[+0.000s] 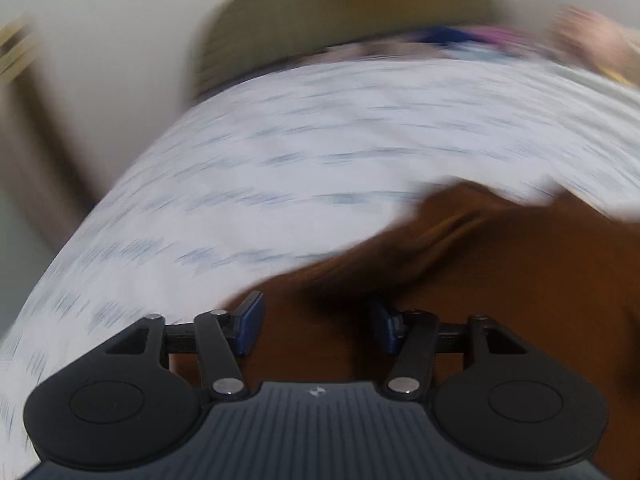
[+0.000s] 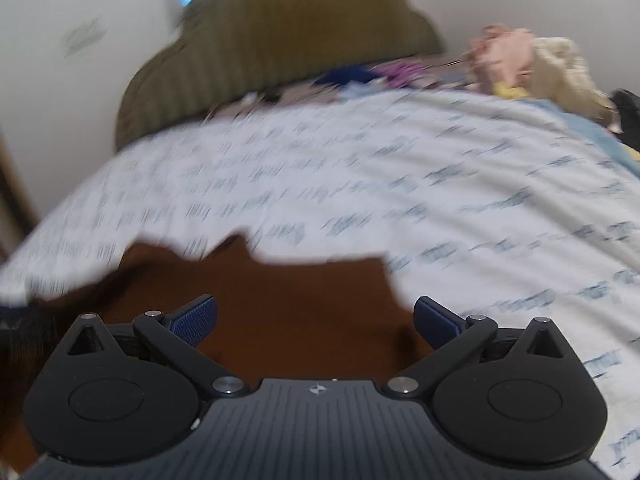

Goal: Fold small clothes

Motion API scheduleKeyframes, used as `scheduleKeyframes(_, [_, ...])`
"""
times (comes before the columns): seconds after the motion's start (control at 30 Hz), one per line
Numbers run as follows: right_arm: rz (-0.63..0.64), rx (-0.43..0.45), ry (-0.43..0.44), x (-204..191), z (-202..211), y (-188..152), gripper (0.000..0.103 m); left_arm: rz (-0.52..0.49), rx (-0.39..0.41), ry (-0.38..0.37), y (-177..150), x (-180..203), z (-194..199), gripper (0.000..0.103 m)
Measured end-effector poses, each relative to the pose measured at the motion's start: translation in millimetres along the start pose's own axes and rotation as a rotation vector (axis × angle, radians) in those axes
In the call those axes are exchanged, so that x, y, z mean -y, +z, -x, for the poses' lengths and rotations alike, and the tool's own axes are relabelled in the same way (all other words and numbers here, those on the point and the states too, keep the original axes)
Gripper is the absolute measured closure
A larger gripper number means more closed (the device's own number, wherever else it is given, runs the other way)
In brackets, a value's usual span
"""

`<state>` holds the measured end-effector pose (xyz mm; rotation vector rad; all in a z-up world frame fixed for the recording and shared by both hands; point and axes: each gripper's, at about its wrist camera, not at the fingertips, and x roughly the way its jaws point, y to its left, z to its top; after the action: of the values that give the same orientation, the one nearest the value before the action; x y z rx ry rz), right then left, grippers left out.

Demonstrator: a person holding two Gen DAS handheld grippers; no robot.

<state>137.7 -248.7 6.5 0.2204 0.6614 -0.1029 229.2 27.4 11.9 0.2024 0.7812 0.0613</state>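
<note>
A brown garment [image 1: 520, 280] lies on a bed with a white, blue-patterned sheet [image 1: 280, 140]. In the left wrist view it fills the lower right, rumpled along its upper edge. My left gripper [image 1: 318, 326] hovers over its near part, open, its blue pads apart with only cloth seen below the gap. In the right wrist view the same brown garment [image 2: 288, 300] spreads flat across the lower middle on the sheet [image 2: 440, 184]. My right gripper [image 2: 316, 322] stands wide open above it, pads clear of the cloth. Both views are blurred by motion.
A heap of other clothes [image 2: 512, 64], pink, cream, purple and navy, lies at the far edge of the bed. An olive ribbed headboard or cushion [image 2: 280, 52] stands behind it against a pale wall. A blue cloth [image 2: 616, 140] lies at the right edge.
</note>
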Motion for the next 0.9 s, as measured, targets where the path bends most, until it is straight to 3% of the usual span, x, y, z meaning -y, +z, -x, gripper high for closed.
scheduleKeyframes(0.03, [0.023,-0.017,-0.005,-6.2,-4.9,-5.6,0.000,0.072,-0.043,0.058,1.4,-11.8,-3.8,0.032])
scheduleKeyframes(0.07, [0.036,-0.034,-0.020,-9.3,-9.9,-10.5,0.000,0.121,-0.062,0.079,0.2,-22.1,-3.9,0.032])
scheduleKeyframes(0.13, [0.043,-0.058,-0.046,-8.7,-18.7,-20.1,0.000,0.171,-0.048,0.035,-11.2,-37.0,5.3,0.032])
scheduleKeyframes(0.23, [0.081,-0.040,-0.063,-5.2,-25.9,-36.2,0.000,0.151,-0.011,-0.007,-33.1,-38.1,20.2,0.031])
scheduleKeyframes(0.4, [0.128,0.000,-0.093,-12.2,-21.3,-44.5,0.000,0.059,0.087,-0.002,-67.1,-23.5,23.8,0.024])
scheduleKeyframes(0.53, [0.131,0.018,-0.100,-12.1,-20.7,-46.1,0.000,0.059,0.184,0.000,-84.8,-20.3,23.1,0.017])
scheduleKeyframes(0.9, [0.144,0.021,-0.114,-14.9,-23.9,-45.6,0.000,0.076,0.192,0.000,-86.4,-21.5,21.9,0.015])
